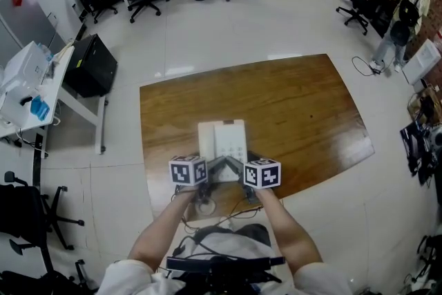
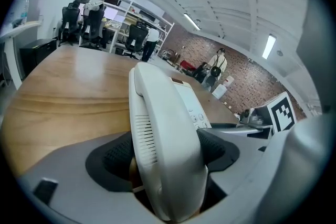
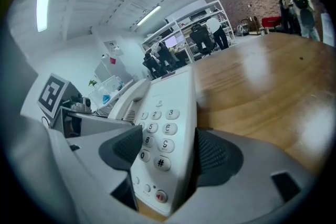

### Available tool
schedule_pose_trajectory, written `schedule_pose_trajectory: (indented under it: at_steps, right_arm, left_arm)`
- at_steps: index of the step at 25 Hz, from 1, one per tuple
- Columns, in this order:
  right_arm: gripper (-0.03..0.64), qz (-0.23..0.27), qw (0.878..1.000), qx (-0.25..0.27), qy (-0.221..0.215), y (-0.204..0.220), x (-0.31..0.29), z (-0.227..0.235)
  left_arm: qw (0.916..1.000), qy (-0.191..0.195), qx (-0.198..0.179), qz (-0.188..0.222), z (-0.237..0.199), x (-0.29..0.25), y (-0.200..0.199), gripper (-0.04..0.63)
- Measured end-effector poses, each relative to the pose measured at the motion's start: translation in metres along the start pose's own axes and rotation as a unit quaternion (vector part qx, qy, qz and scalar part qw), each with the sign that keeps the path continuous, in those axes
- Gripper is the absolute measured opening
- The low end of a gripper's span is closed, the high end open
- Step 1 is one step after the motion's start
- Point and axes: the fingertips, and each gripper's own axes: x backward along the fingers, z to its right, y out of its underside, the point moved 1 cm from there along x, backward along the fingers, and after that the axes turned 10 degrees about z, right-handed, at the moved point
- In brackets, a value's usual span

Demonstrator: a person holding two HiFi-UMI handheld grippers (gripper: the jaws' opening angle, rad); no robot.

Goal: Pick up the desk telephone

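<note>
The left gripper (image 2: 168, 157) and right gripper (image 3: 170, 152) each clamp the telephone (image 1: 222, 138) near the table (image 1: 304, 100) edge, bare wood beyond.

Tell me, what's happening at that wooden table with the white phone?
A person holds a two-jaw gripper in each hand and is taking hold of a white desk telephone on the wooden table. The left gripper has its jaws around the handset side, the right gripper around the keypad side, pads seemingly pressed against it. The phone seems to rest on the table, not yet lifted.
</note>
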Motion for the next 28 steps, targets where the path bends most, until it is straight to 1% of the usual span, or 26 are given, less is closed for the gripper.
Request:
schedule_pose_trajectory:
  at_steps: [4, 8, 12, 16, 20, 28]
  right_arm:
    - [0.328, 0.009, 1.000, 0.000, 0.005, 0.000, 0.003, -0.001]
    - [0.330, 0.017, 1.000, 0.019, 0.004, -0.004, 0.005, -0.006]
    - [0.327, 0.023, 0.999, 0.037, 0.009, -0.006, 0.010, -0.009]
    - [0.324, 0.035, 0.998, 0.045, 0.014, -0.007, 0.018, -0.011]
    - [0.322, 0.056, 0.997, 0.060, 0.010, -0.020, 0.026, -0.022]
    - [0.324, 0.107, 0.990, 0.088, -0.016, -0.053, 0.048, -0.059]
  left_arm:
    - [0.9998, -0.008, 0.001, 0.017, 0.001, 0.003, -0.001, 0.364]
    - [0.9986, -0.016, -0.007, 0.050, 0.001, 0.010, -0.003, 0.359]
    - [0.9973, -0.021, -0.013, 0.069, 0.003, 0.017, -0.003, 0.353]
    - [0.9961, -0.022, -0.006, 0.085, 0.008, 0.024, -0.002, 0.353]
    - [0.9935, -0.023, -0.003, 0.111, 0.013, 0.036, -0.015, 0.353]
    - [0.9841, -0.027, -0.030, 0.173, 0.033, 0.074, -0.056, 0.348]
